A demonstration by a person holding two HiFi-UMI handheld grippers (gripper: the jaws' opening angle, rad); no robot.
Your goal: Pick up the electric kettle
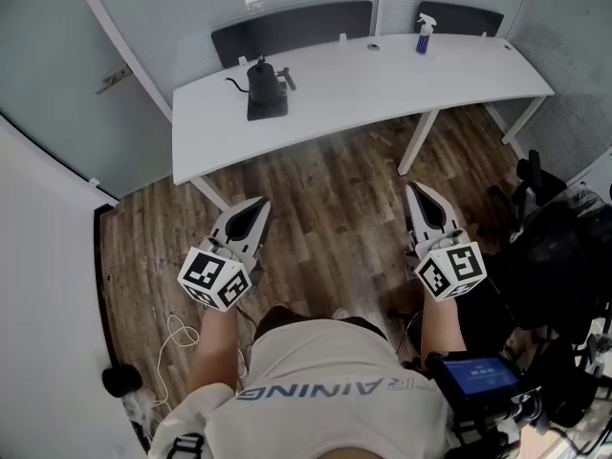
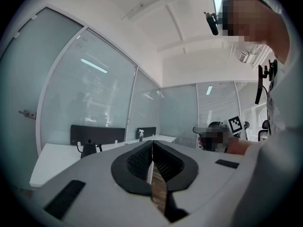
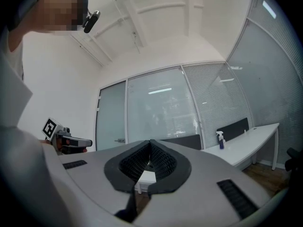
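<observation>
Black kettle [image 1: 265, 84], white table [image 1: 382, 79], brown plank floor [image 1: 325, 208]

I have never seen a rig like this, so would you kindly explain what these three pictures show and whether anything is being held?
There is no robot: a person holds a two-jaw tool in each hand, the left gripper and the right gripper. The marker cubes belong to the grippers. The head view comes from a camera on the person's head, looking down. The other two come from cameras riding on each gripper, looking along its jaws. In both, the jaws are together with nothing between them, so nothing is held. Ahead stands a white table with a black electric kettle and a spray bottle. Both grippers are short of the table, over the wooden floor.
</observation>
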